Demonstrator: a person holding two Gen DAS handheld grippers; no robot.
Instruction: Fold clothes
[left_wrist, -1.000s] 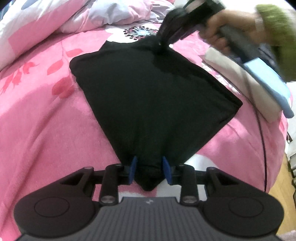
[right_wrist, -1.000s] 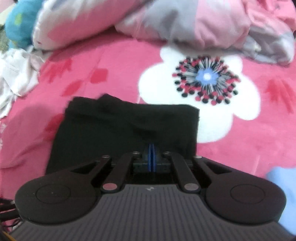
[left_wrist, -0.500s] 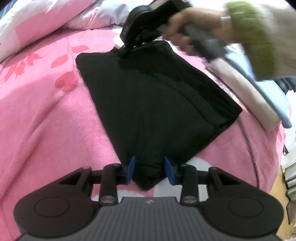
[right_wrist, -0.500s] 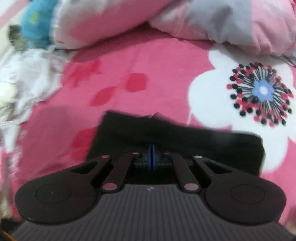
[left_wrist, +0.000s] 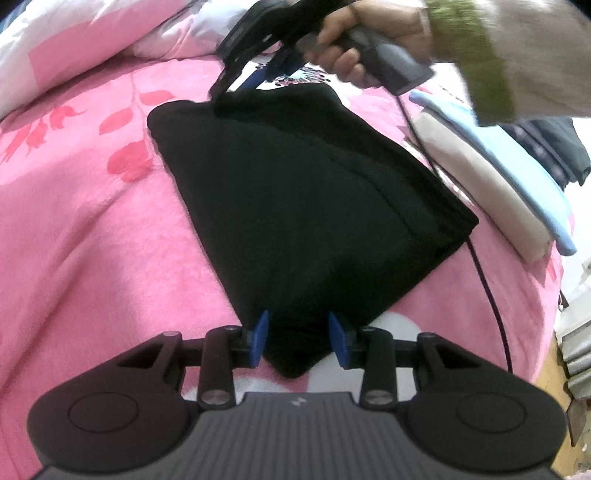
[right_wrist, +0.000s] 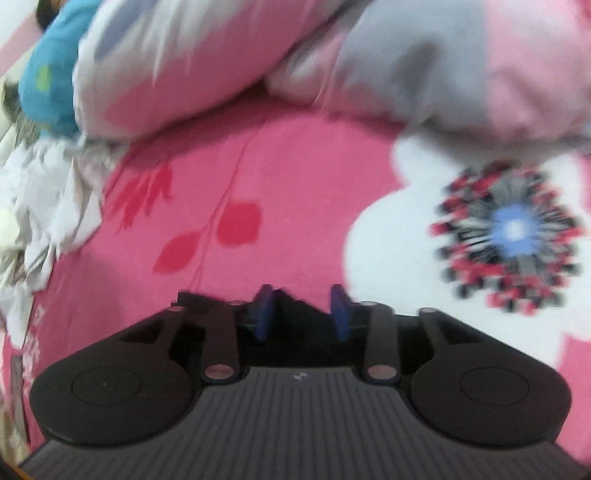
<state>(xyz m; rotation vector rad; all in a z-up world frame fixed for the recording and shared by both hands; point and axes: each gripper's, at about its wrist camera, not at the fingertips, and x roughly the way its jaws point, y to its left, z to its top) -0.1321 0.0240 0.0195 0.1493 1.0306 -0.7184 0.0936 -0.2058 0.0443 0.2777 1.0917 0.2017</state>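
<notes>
**Black garment on pink bedding**

Blue-padded left gripper (left_wrist: 299, 341) parted, straddling a corner of the black garment (left_wrist: 306, 206), pads apparently clear. Right gripper (right_wrist: 303, 314) just opened, released, cloth edge between the jaws. Left view only: folded stack (left_wrist: 491, 184), hand (left_wrist: 369, 40).

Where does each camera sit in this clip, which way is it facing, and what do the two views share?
Left wrist: on the left gripper, looking down across the black garment; the right gripper and hand show beyond it.
Right wrist: on the right gripper, facing the pink blanket and the duvet.
Shared: garment, blanket, duvet.
</notes>
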